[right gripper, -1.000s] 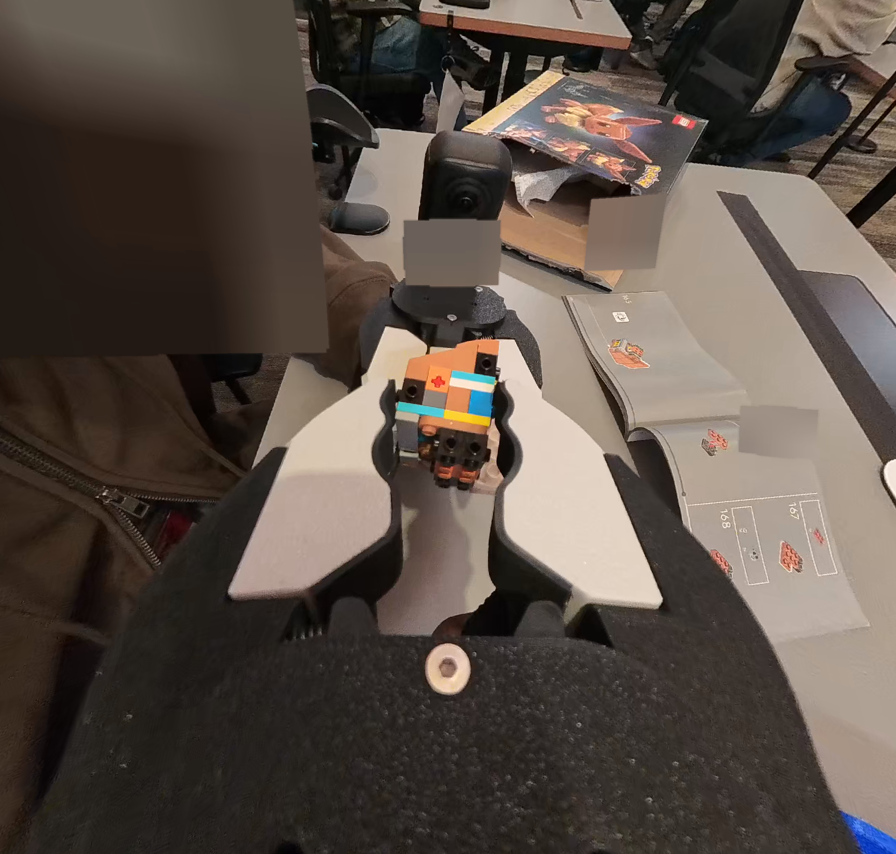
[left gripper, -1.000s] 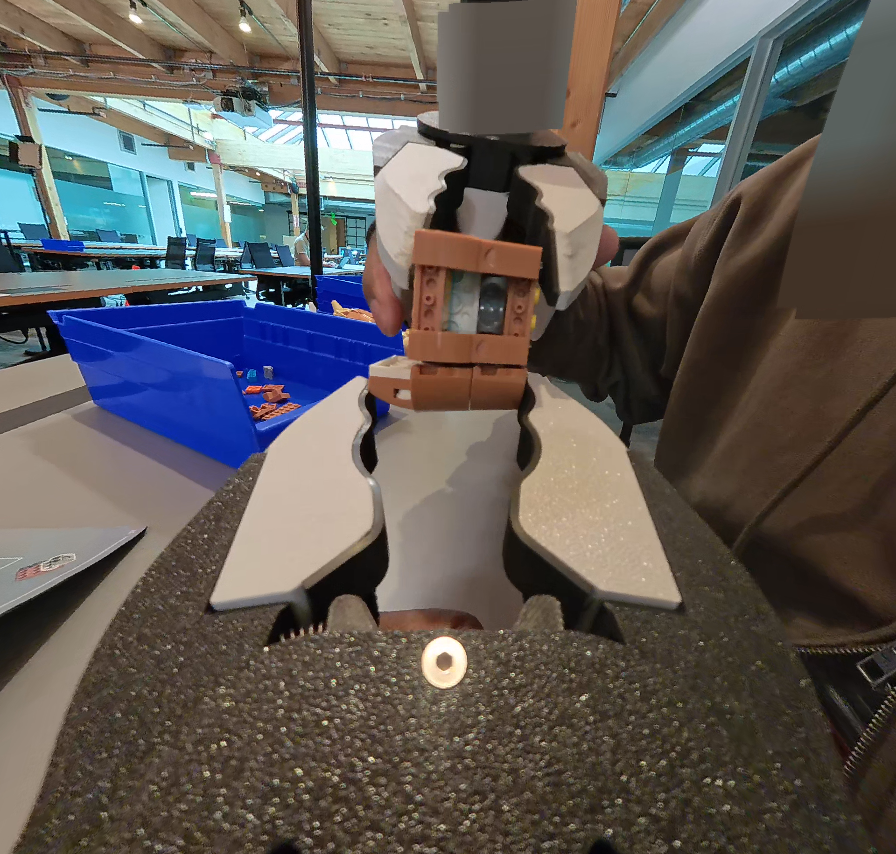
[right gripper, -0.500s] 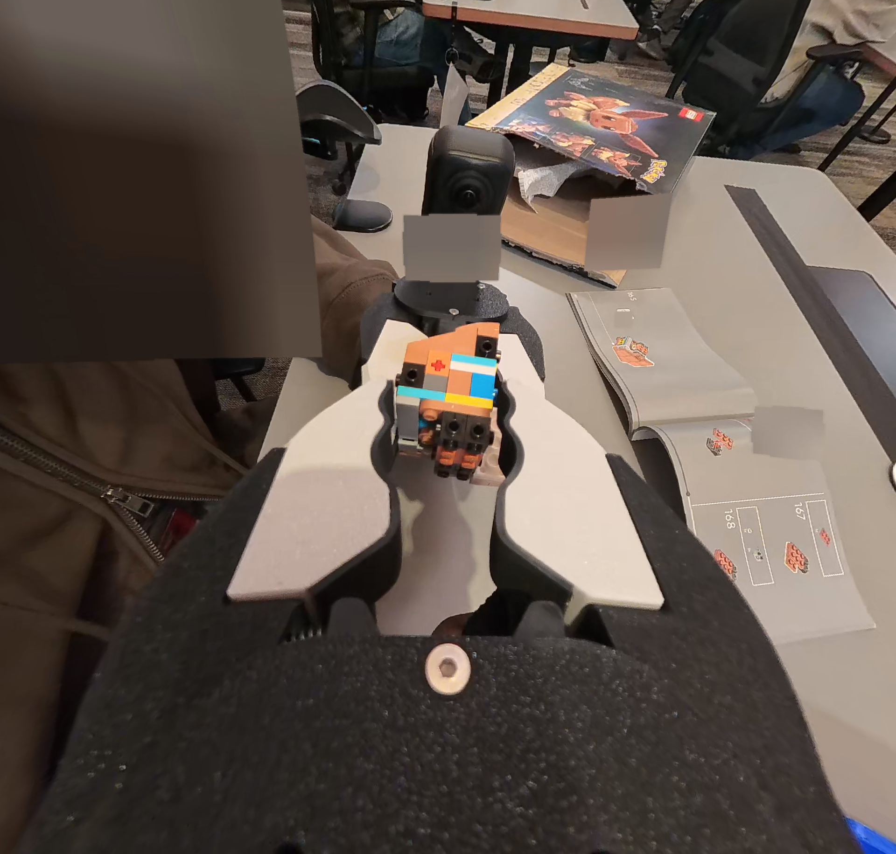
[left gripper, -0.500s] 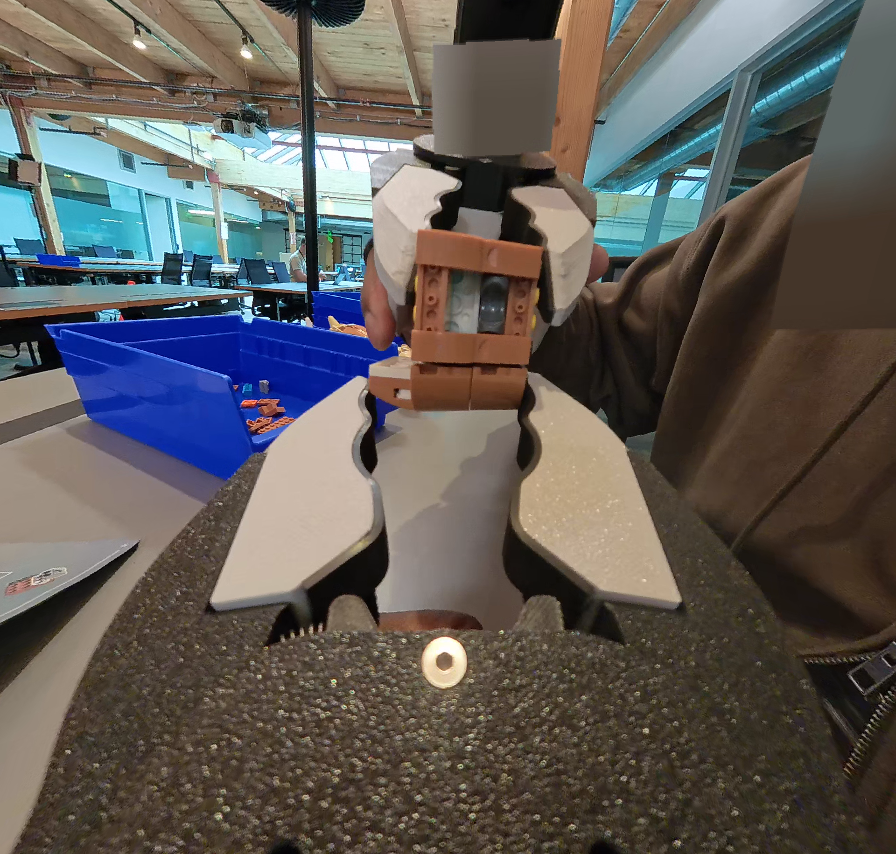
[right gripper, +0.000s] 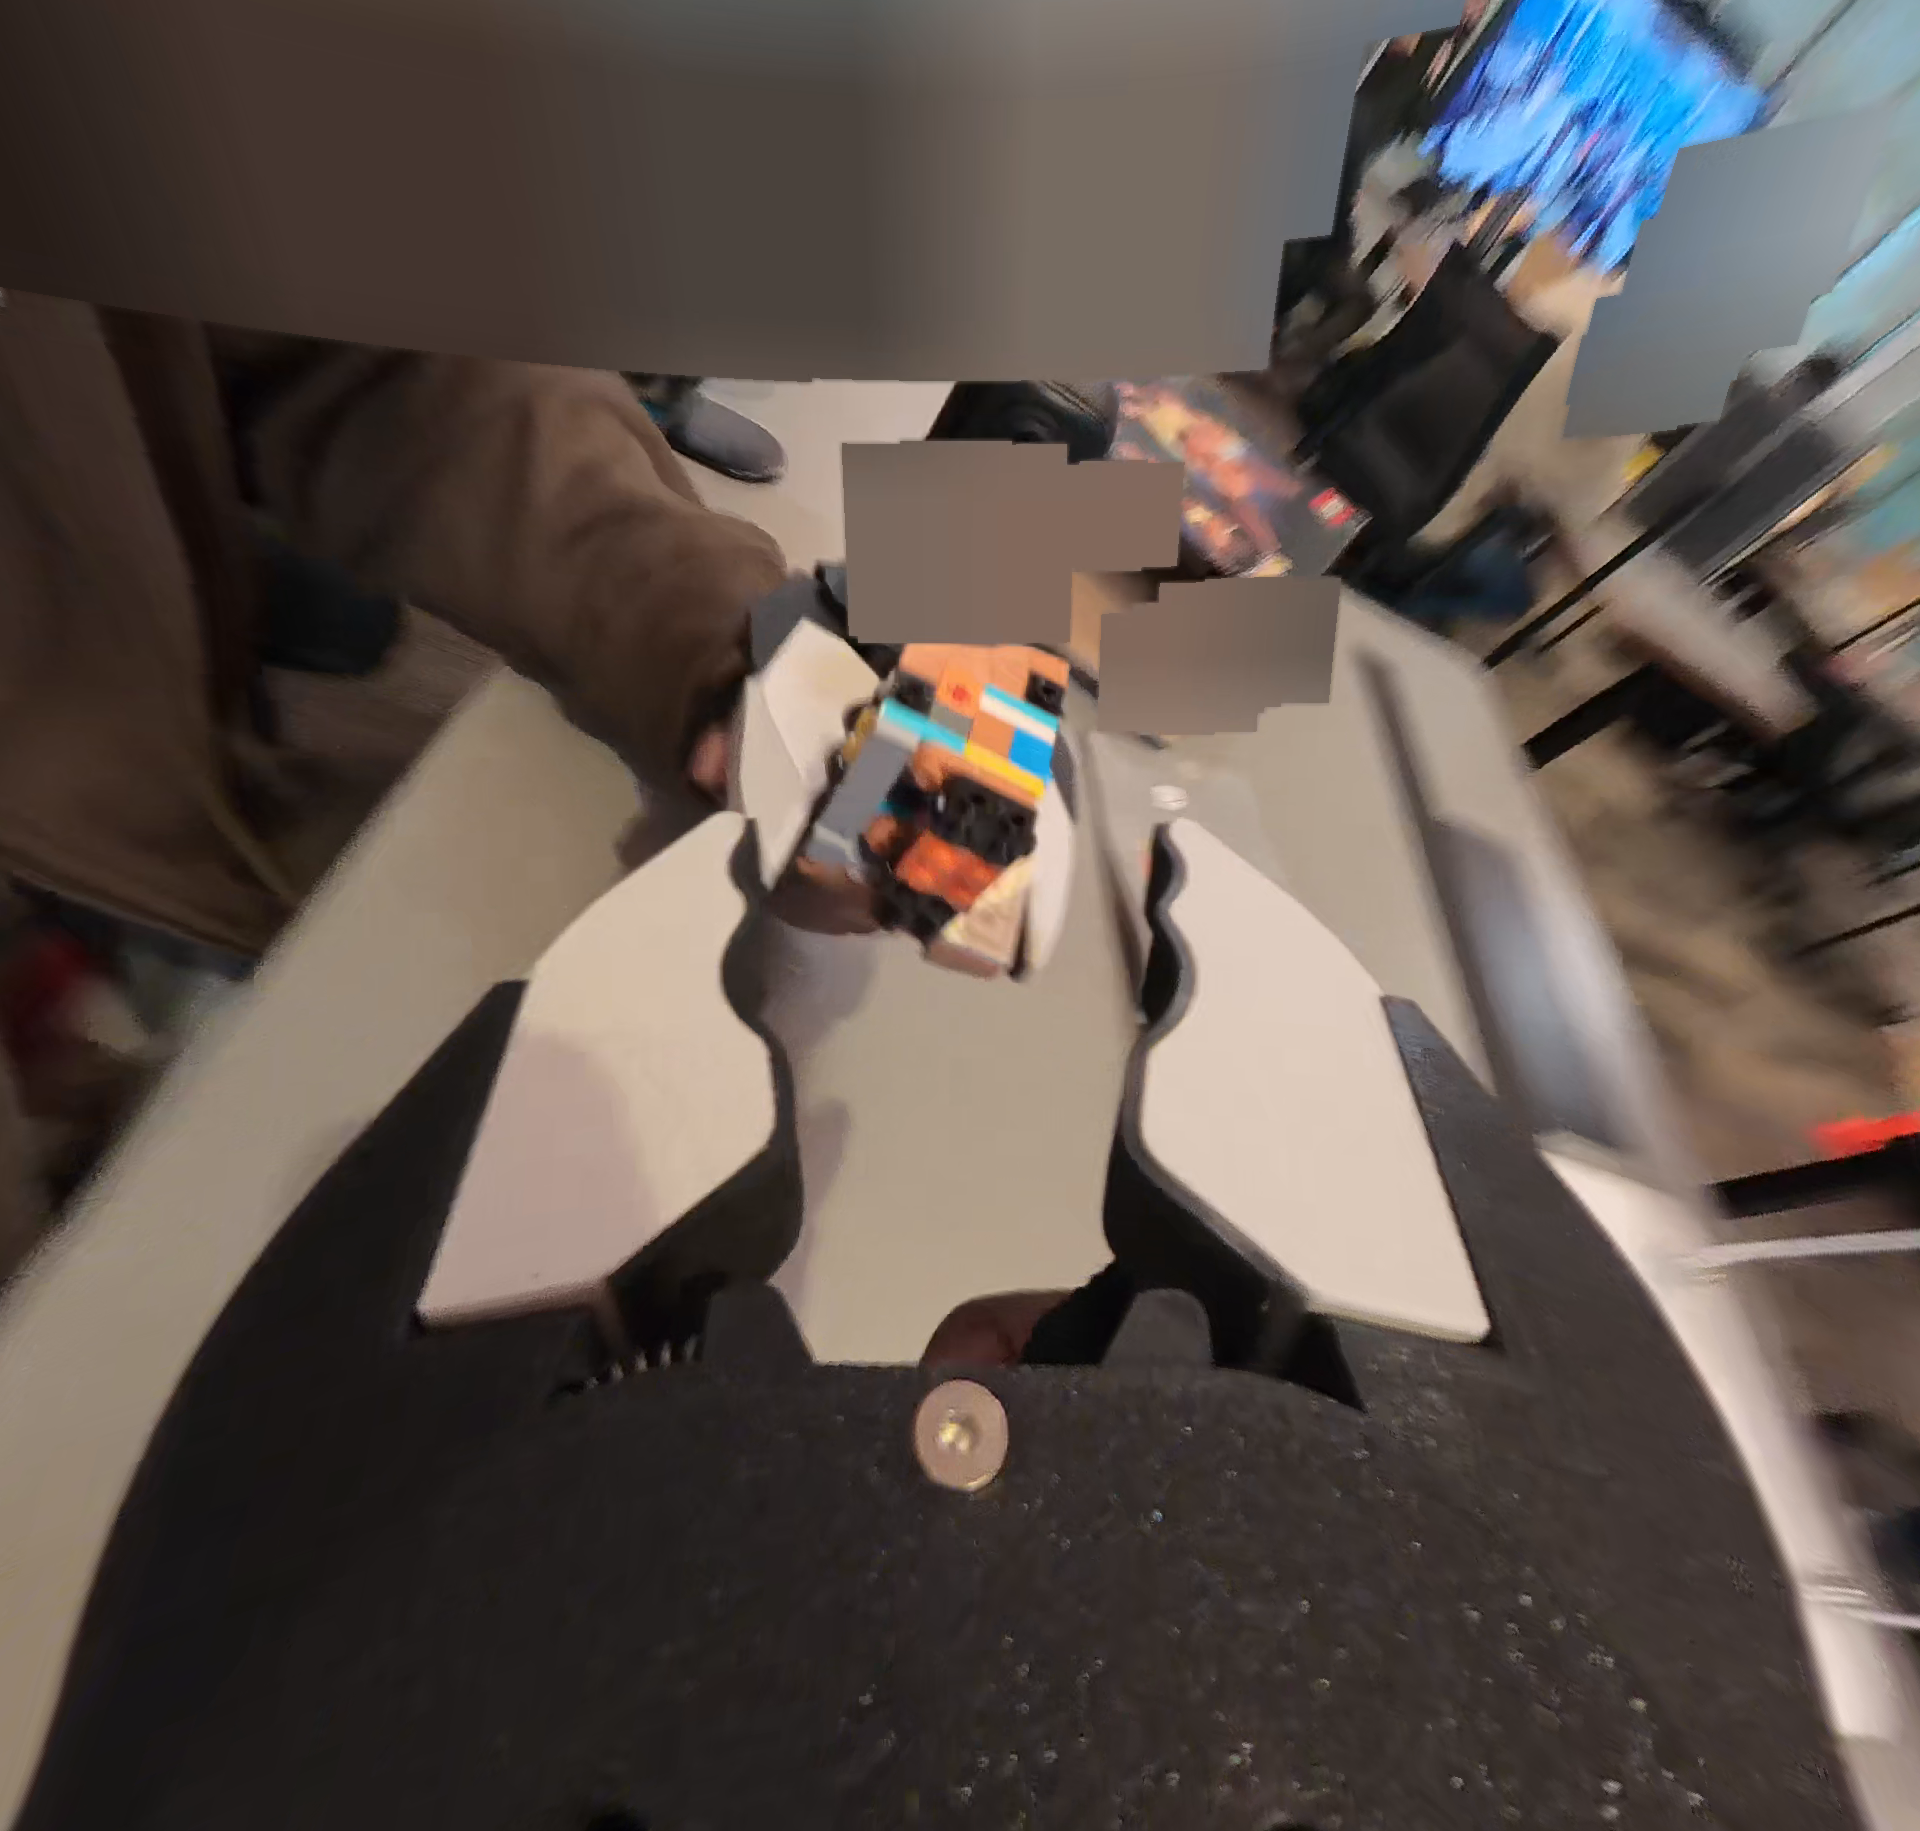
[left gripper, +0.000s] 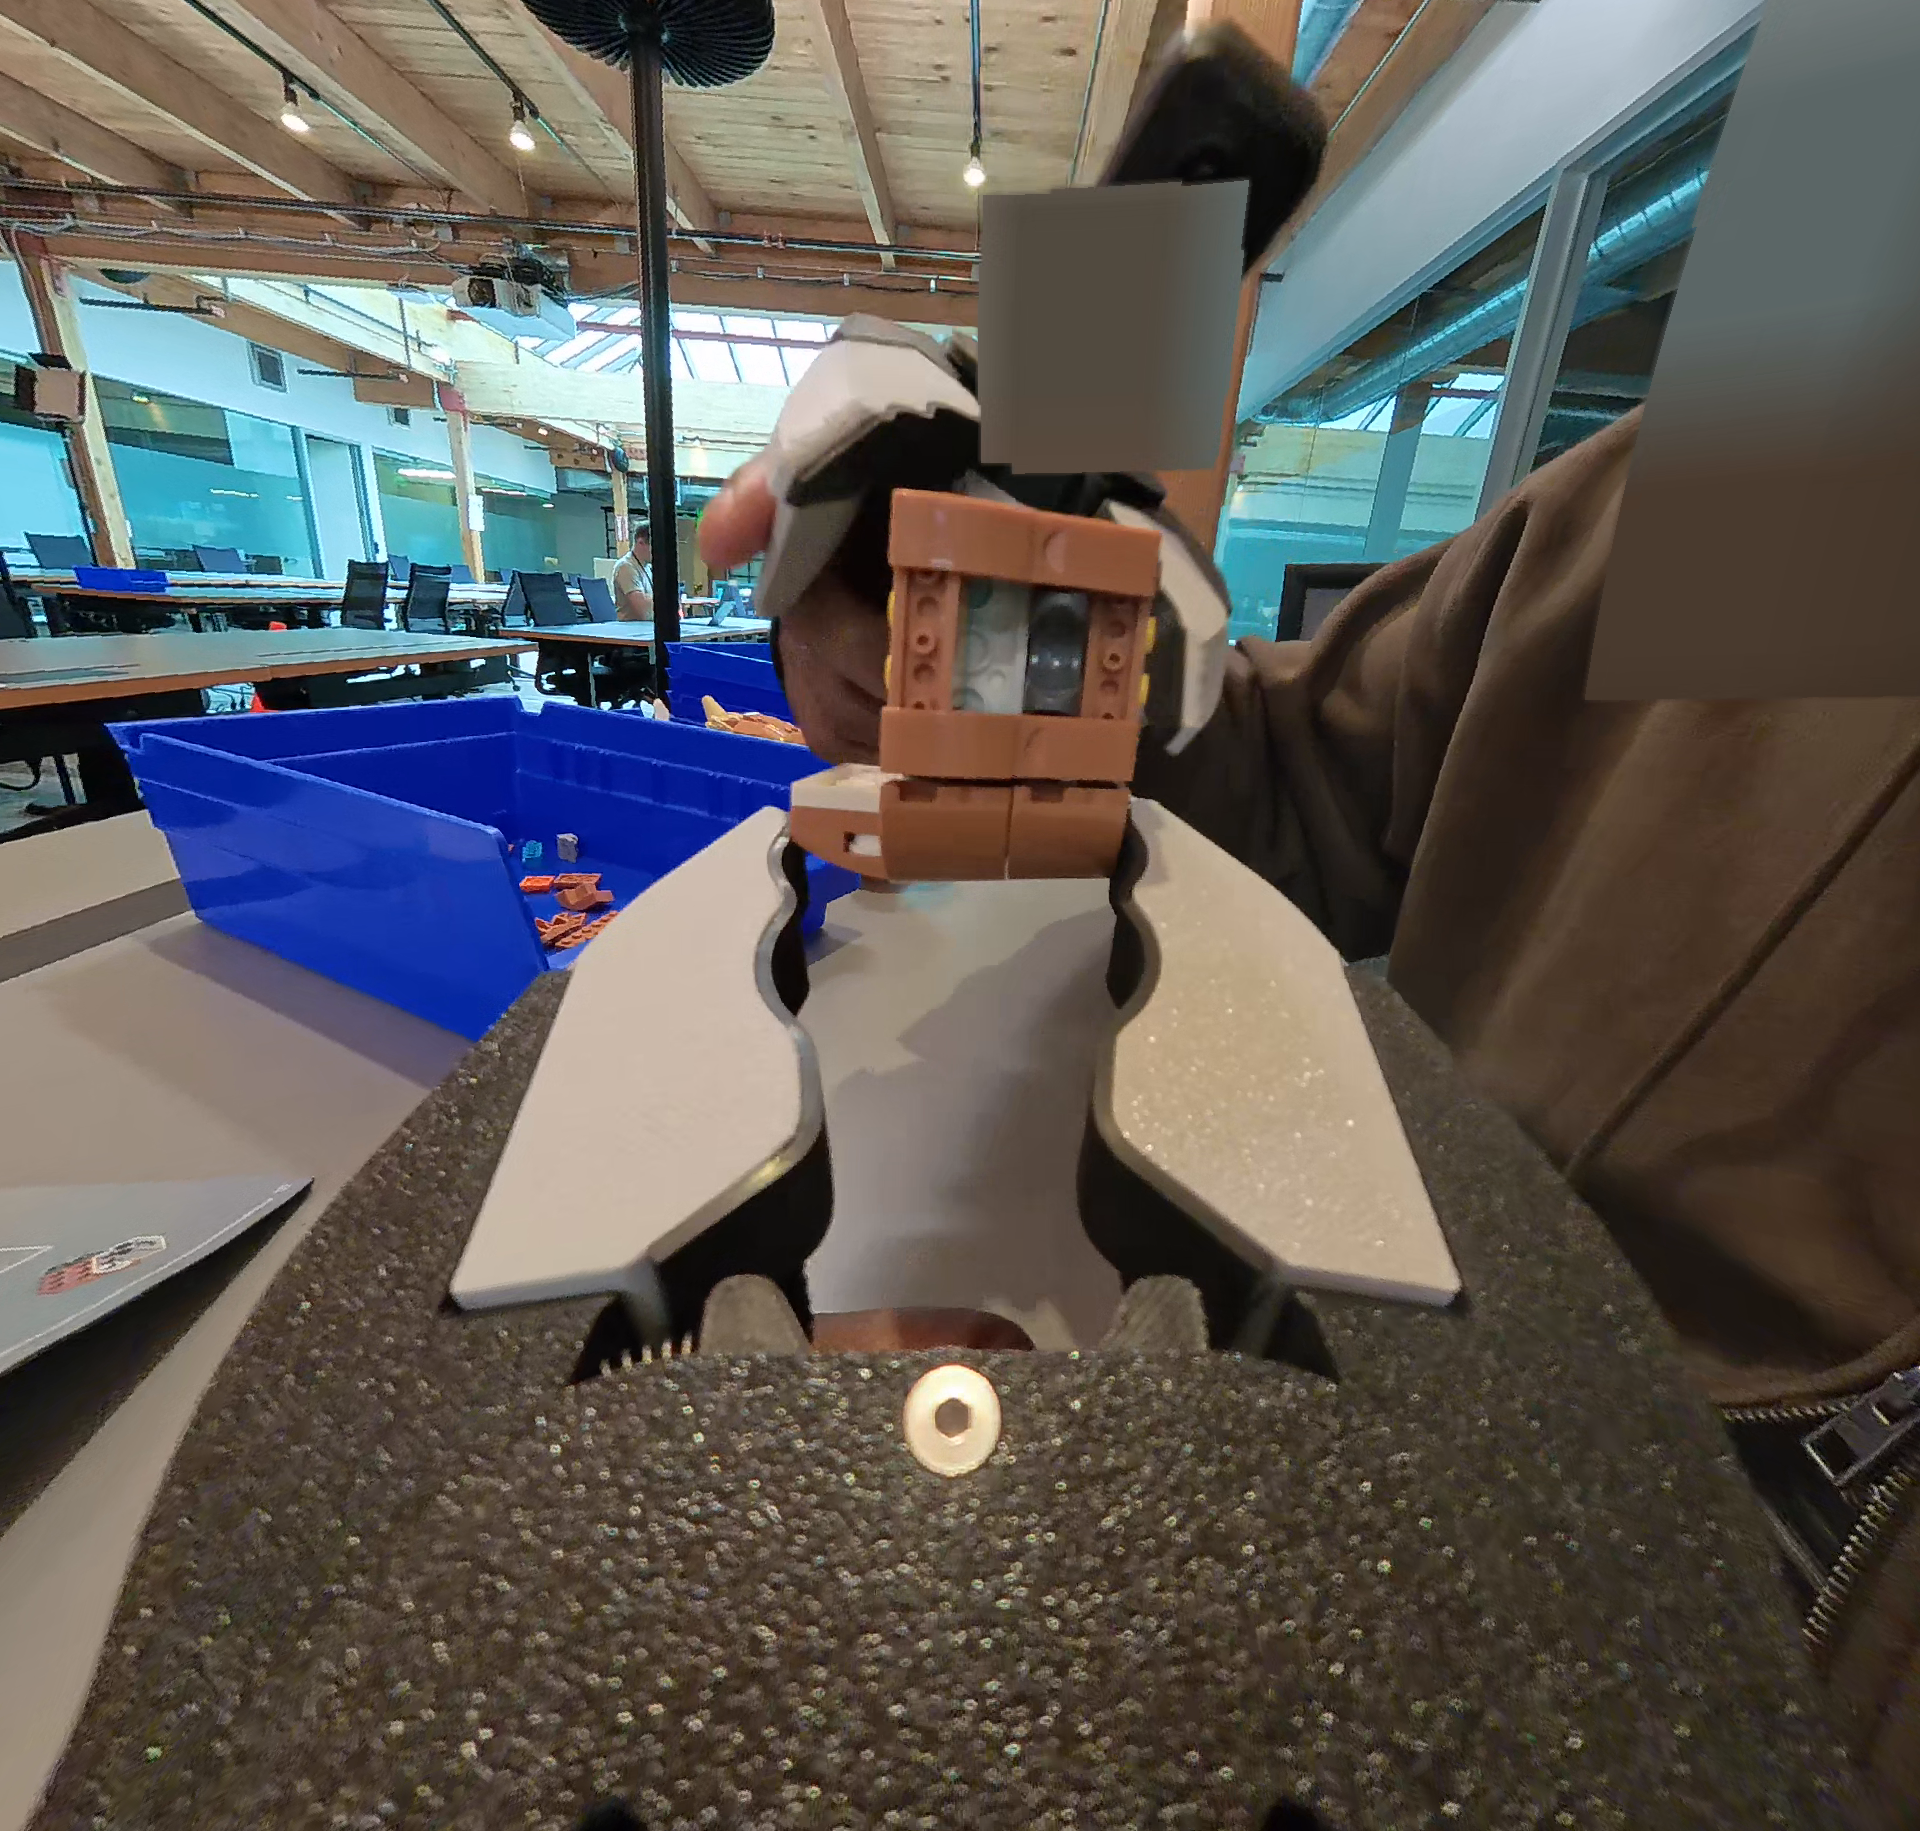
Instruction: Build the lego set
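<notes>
A brown lego assembly (left gripper: 1018, 638) with a grey and dark core is held up in the air. My left gripper (left gripper: 956, 841) is shut on its lower brown part. In the right wrist view the assembly (right gripper: 966, 773) shows coloured and black bricks, and it sits between the left gripper's white fingers (right gripper: 795, 742). My right gripper (right gripper: 951, 846) is open, with its fingertips just short of the assembly. In the left wrist view its white fingers (left gripper: 862, 420) stand spread behind the assembly. The right wrist view is blurred by motion.
A blue bin (left gripper: 312, 825) holding several loose small bricks (left gripper: 566, 908) stands on the grey table (left gripper: 208, 1054) to the left. An instruction booklet (left gripper: 104, 1272) lies at the near left. The set's box (right gripper: 1226, 503) lies beyond. A person's brown sleeve (left gripper: 1507, 742) fills the right.
My right gripper has opened, let go of the assembly and swung back and tilted. The left gripper keeps hold of the assembly, nearly still.
</notes>
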Tool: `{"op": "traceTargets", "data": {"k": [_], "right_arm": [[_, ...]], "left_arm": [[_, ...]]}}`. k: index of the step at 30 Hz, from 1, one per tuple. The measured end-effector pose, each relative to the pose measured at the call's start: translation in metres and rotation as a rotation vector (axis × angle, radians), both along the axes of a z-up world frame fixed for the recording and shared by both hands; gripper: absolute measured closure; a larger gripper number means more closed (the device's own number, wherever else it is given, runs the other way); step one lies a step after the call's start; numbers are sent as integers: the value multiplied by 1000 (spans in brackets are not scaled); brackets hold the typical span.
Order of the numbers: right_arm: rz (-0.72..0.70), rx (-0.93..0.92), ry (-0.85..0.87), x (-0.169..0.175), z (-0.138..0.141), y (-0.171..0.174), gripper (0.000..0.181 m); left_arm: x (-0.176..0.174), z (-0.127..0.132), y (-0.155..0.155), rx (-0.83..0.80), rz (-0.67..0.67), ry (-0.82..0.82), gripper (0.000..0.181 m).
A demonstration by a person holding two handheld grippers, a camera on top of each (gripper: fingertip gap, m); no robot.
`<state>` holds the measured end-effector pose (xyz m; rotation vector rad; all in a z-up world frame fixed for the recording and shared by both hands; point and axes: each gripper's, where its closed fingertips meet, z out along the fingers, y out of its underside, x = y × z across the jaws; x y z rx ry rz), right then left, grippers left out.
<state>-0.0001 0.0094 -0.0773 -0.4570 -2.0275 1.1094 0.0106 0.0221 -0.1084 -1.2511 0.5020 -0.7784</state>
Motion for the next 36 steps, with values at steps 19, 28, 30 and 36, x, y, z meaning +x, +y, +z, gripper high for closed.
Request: {"op": "traceTargets", "data": {"k": [19,28,30,36], "right_arm": [[80,686,526,3,-15,-7,87],[128,744,545,-2,-8,-18,87],[134,761,539,-5,-10,-19,87],[127,810,546,-12,-16,-20,89]], "left_arm": [[4,0,-7,0,-72,23,124],[5,-4,-5,-18,-83,26,124],[5,-5,-5,-20,-85,27,125],[6,-5,-6,-21,-92,34,125]]}}
